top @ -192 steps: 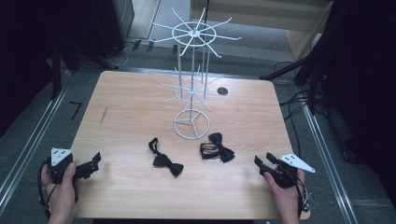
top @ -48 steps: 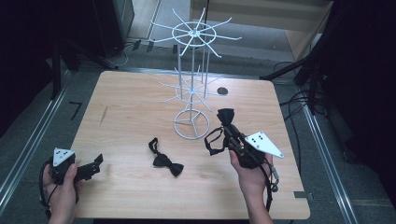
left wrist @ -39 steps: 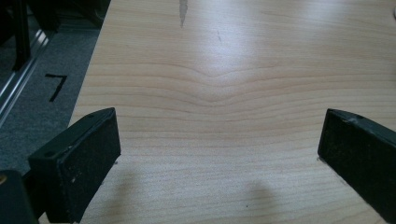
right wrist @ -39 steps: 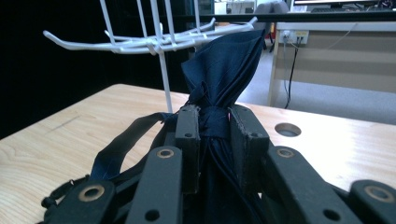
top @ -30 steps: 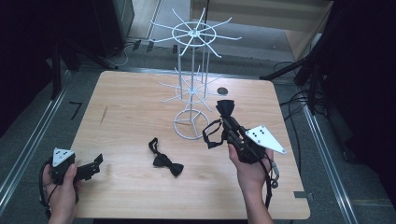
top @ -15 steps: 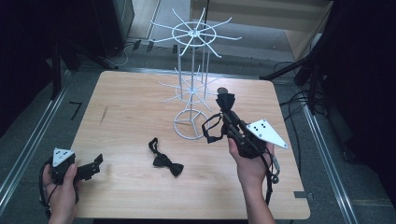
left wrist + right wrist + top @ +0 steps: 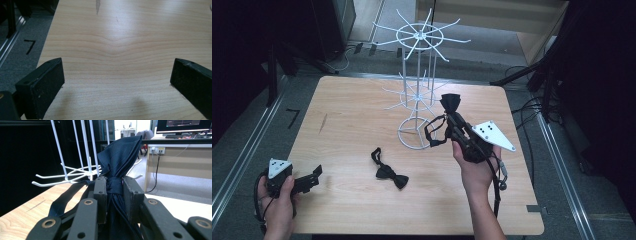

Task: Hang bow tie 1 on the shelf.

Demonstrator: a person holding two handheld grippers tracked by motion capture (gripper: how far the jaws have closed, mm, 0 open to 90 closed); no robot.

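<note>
The right gripper [image 7: 113, 192] has its fingers [image 7: 100, 195] clamped on the knot of a dark bow tie [image 7: 120, 152], whose bunched wing stands up above them. In the high view this gripper [image 7: 455, 122] is lifted off the tabletop [image 7: 352, 105] in the person's right hand [image 7: 474, 167], just to the right of the white wire rack [image 7: 418, 90], and the held bow tie [image 7: 451, 103] sits level with the rack's lower ring of arms while its strap loop hangs down toward the rack's round base.

The right gripper view brings out what the high view does not: the navy cloth, the fold of the knot between the pads, and the rack's [image 7: 82, 150] uprights and hooked arms close behind the tie. The strap runs down out of sight behind the gripper's linkage there.

The left gripper [image 7: 117, 82] has its fingers [image 7: 47, 82] wide apart over bare wood. In the high view it [image 7: 312, 176] rests low at the near left corner, well apart from the rack, held by the left hand [image 7: 277, 197].

A second bow tie [image 7: 389, 171] lies flat on the tabletop in front of the rack's base, between the two grippers. Its colour is hard to tell from above; it reads as black.
</note>
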